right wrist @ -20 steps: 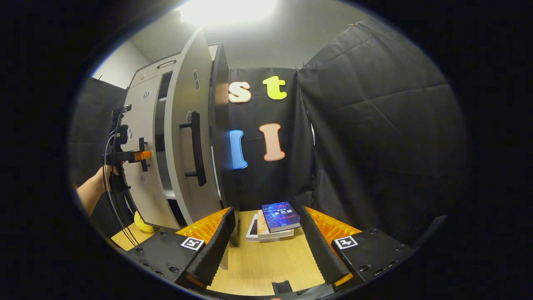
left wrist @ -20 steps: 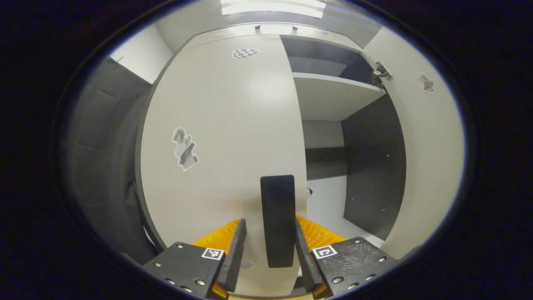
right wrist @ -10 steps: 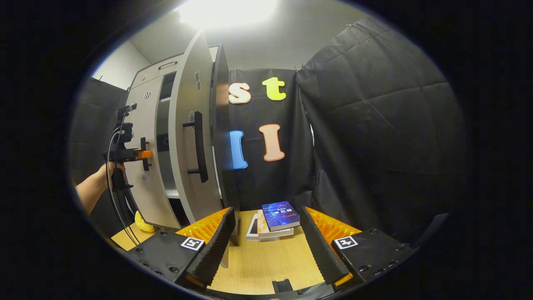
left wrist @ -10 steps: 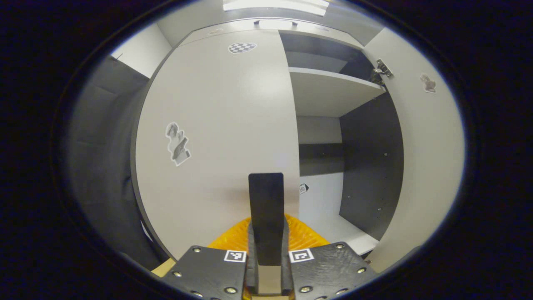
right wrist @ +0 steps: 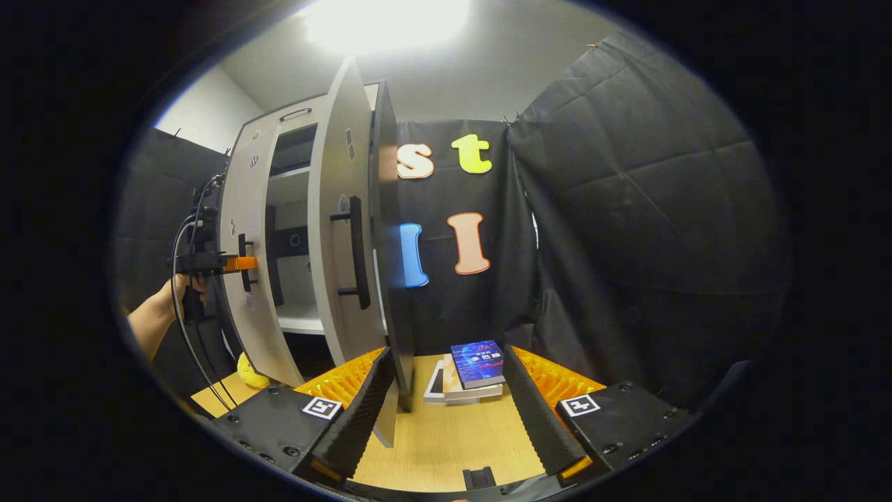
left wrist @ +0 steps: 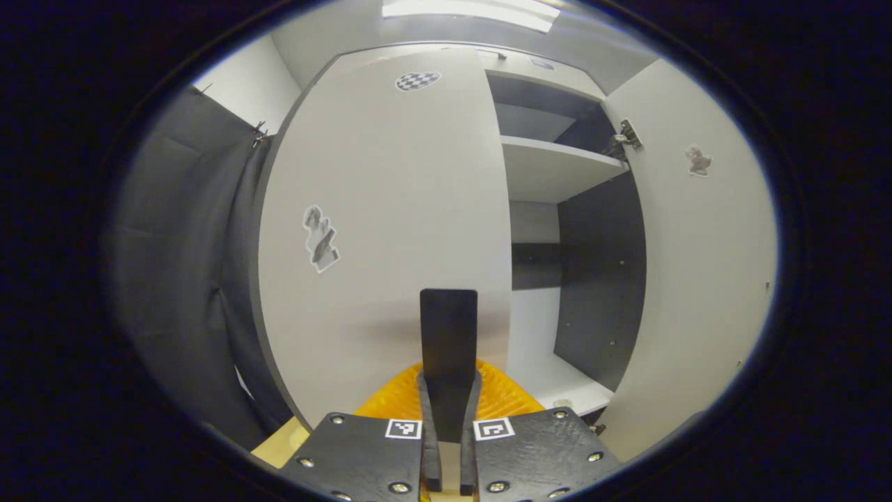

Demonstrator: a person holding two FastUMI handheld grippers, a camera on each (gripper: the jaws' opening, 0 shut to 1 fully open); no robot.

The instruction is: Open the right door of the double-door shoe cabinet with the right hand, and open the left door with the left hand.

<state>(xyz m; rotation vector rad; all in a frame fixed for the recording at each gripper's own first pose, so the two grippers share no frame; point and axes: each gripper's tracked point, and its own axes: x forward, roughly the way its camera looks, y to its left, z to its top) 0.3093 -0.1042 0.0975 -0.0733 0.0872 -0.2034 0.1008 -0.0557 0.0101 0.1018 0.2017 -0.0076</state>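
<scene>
The left gripper is squeezed tight on the left door's handle right in front of it, while the right gripper has its fingers wide apart, holding nothing, the right door to its left.

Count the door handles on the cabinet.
2. One handle on the left door, clamped in the left tool; one handle on the open right door, untouched.

Below my right jaws, a light wooden table; a short stack of books lies on it near the black cloth wall, top cover blue; the shoe cabinet stands on the same surface to my left; a small yellow object rests by its base, kind unclear.
</scene>
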